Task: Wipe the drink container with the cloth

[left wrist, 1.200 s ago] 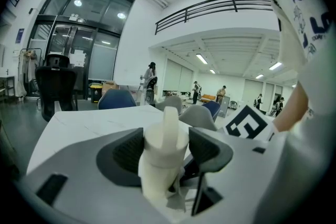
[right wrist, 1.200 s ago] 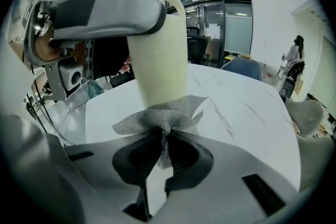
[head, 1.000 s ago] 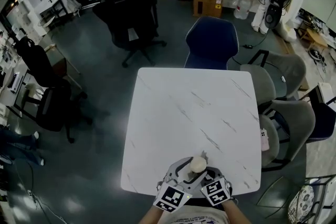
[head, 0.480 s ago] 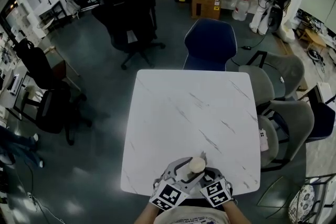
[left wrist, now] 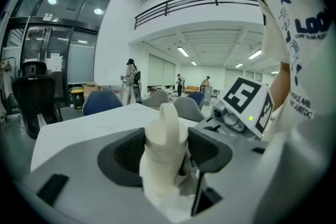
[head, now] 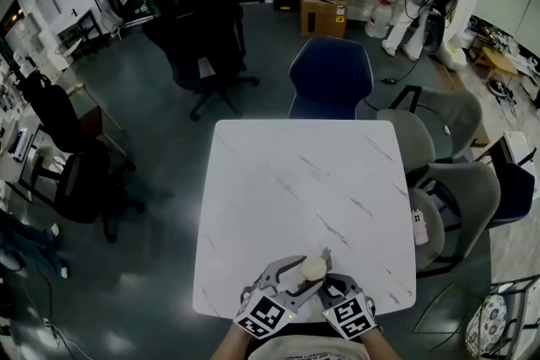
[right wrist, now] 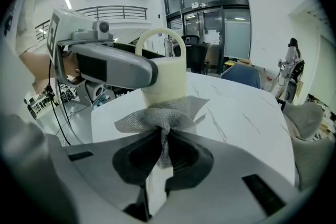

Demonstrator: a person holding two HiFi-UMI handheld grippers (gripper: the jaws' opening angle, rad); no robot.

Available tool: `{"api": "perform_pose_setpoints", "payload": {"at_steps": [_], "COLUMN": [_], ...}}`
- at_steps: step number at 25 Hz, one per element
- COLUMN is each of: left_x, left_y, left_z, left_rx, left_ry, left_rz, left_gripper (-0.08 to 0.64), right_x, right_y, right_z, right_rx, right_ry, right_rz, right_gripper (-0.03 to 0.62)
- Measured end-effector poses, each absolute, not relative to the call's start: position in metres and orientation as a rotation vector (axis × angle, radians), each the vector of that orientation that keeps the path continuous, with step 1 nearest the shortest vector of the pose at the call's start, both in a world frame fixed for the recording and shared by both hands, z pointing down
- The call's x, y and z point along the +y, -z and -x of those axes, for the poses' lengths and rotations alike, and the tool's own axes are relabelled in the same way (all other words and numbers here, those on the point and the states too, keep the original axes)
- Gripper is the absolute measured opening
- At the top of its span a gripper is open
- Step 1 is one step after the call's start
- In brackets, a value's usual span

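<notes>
A cream drink container (head: 313, 268) with a loop handle on top stands near the front edge of the white marble table (head: 304, 173). My left gripper (head: 297, 276) is shut on the container (left wrist: 164, 128), one jaw on each side of its body. My right gripper (head: 326, 287) is shut on a bunched grey mesh cloth (right wrist: 163, 118), which it presses against the lower side of the container (right wrist: 164, 78). The left gripper's jaw (right wrist: 113, 68) lies along the container's left side in the right gripper view. Only the marker cube and body of the right gripper (left wrist: 241, 107) show in the left gripper view.
A blue chair (head: 331, 76) stands at the table's far edge. Grey chairs (head: 447, 181) line the right side, one with a small white object (head: 419, 225) on its seat. Black office chairs (head: 207, 38) stand on the floor to the left and behind.
Both grippers stay at the container with barely any movement. The head view has shifted slightly, so the table sits a little lower in the picture.
</notes>
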State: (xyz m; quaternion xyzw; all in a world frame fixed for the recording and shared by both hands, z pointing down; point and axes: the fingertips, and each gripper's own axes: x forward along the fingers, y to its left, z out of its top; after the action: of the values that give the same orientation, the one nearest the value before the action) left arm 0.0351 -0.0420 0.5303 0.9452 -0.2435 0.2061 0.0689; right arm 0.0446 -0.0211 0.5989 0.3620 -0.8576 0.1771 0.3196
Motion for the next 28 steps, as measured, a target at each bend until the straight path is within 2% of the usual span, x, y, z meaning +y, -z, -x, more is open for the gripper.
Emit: {"api": "perform_pose_setpoints", "payload": {"at_steps": [28], "left_x": [-0.039], "left_y": [-0.524], "left_z": [-0.037], "left_rx": [-0.359], "left_ry": [-0.693], "left_rz": [-2.982], "left_gripper": [0.256], "right_x": [-0.016], "right_y": [-0.556], "right_z": [-0.045], "right_rx": [-2.322], "right_ry": [-0.378], "right_rz": [-0.930], "right_gripper": [0.037]}}
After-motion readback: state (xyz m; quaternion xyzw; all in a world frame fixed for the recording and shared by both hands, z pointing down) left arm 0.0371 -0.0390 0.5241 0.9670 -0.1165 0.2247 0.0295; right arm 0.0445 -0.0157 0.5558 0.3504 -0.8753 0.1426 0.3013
